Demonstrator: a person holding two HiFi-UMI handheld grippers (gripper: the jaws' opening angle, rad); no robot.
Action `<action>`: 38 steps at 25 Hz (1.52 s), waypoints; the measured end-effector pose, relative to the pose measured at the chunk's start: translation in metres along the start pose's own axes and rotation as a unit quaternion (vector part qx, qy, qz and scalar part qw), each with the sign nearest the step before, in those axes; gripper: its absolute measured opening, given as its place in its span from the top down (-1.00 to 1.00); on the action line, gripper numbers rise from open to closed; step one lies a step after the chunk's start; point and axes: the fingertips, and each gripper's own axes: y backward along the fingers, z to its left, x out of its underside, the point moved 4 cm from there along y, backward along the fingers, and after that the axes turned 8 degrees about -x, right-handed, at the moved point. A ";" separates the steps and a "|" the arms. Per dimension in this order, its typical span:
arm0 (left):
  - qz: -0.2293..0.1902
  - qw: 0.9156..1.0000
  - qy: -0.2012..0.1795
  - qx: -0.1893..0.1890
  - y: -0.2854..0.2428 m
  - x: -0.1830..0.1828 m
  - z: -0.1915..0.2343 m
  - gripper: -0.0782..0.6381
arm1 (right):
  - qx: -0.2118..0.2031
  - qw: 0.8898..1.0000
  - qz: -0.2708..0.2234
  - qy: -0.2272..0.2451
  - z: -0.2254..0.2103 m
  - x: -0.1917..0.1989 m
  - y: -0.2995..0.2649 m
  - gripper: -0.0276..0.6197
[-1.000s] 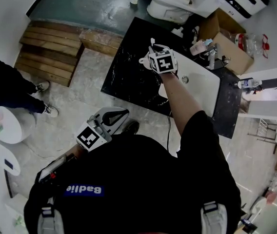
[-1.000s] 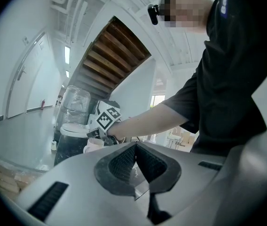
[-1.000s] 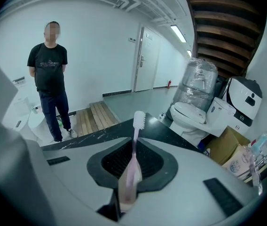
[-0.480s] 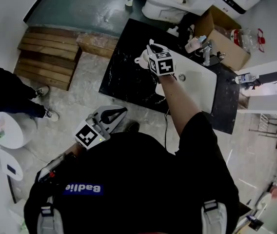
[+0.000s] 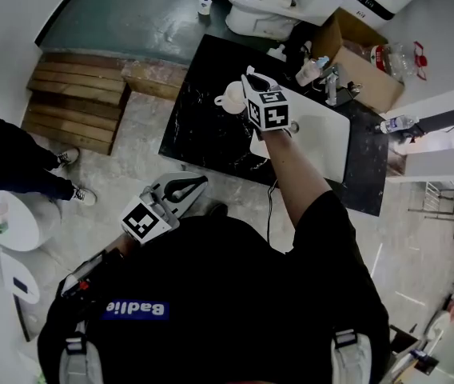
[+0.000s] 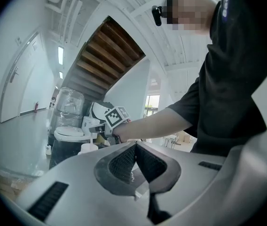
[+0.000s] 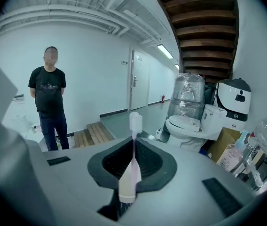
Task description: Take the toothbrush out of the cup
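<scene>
My right gripper (image 5: 253, 83) hangs above the black counter, shut on a pale pink toothbrush (image 7: 130, 172). In the right gripper view the brush stands upright between the jaws (image 7: 133, 147), with its white bristle head above them. The white cup (image 5: 228, 96) stands on the counter just left of that gripper and shows in the left gripper view too (image 6: 87, 148). My left gripper (image 5: 197, 185) is held low near my body, away from the counter. Its jaws (image 6: 134, 150) are shut with nothing between them.
The black marble counter (image 5: 199, 126) holds a white sink basin (image 5: 327, 138) with a faucet (image 5: 329, 86) and bottles behind it. A cardboard box (image 5: 359, 66) and a toilet (image 5: 259, 6) stand beyond. Wooden steps (image 5: 79, 94) lie left. A person (image 7: 49, 100) stands there.
My right gripper has drawn a little away from the cup, to its right, with the toothbrush in it. The left gripper has stayed where it was.
</scene>
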 end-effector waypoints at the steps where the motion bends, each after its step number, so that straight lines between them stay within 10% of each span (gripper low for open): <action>1: 0.000 1.000 -0.002 0.002 0.000 0.000 -0.001 0.76 | 0.001 1.000 -0.003 -0.001 0.000 -0.001 0.003 0.83; 38: 0.007 0.999 -0.021 0.045 -0.009 -0.005 -0.016 0.76 | -0.019 0.996 -0.092 -0.010 0.037 -0.012 0.097 0.83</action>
